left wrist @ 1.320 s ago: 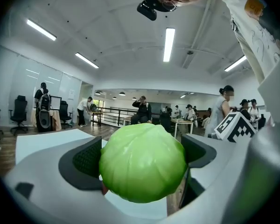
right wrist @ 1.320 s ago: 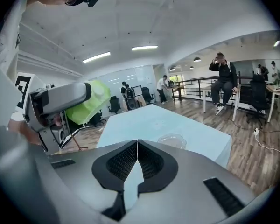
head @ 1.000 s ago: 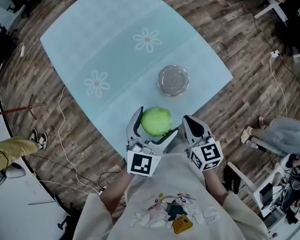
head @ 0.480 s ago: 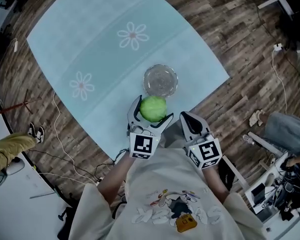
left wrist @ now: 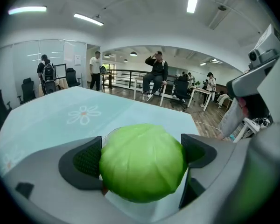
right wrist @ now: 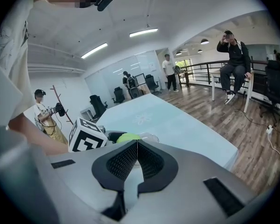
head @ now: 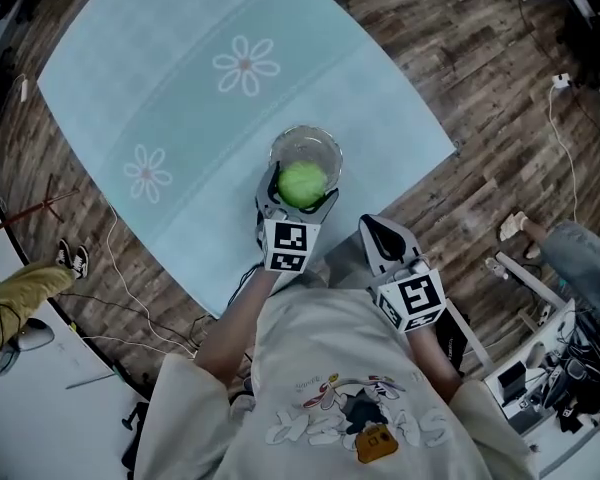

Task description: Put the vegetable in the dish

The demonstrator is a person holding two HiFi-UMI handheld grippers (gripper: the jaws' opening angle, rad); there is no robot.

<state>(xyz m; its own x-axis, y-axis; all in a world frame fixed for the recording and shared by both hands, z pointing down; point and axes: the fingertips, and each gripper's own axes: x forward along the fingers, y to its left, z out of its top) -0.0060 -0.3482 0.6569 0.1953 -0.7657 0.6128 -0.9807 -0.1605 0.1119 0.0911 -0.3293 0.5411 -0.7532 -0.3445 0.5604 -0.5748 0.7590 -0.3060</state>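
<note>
A round green cabbage point(head: 302, 184) is clamped between the jaws of my left gripper point(head: 298, 190), which is shut on it. In the head view it hangs over the clear glass dish point(head: 306, 147) on the pale blue tablecloth point(head: 180, 98). The left gripper view shows the cabbage point(left wrist: 142, 162) filling the space between both pads, with the dish rim just behind it. My right gripper point(head: 382, 236) is held near the table's front edge, its jaws shut with nothing in them. From the right gripper view the cabbage point(right wrist: 128, 137) and the dish point(right wrist: 148, 136) appear past the left gripper's marker cube point(right wrist: 86, 135).
The cloth carries two flower prints point(head: 245, 65). Wooden floor point(head: 460, 78) surrounds the table, with cables point(head: 130, 298) lying at the left. Several people stand or sit in the background, among them a seated person point(left wrist: 156, 75). A coat stand point(head: 20, 223) is at the left.
My left gripper has carried the cabbage forward from the table's front edge to above the glass dish. The right gripper has stayed near the front edge.
</note>
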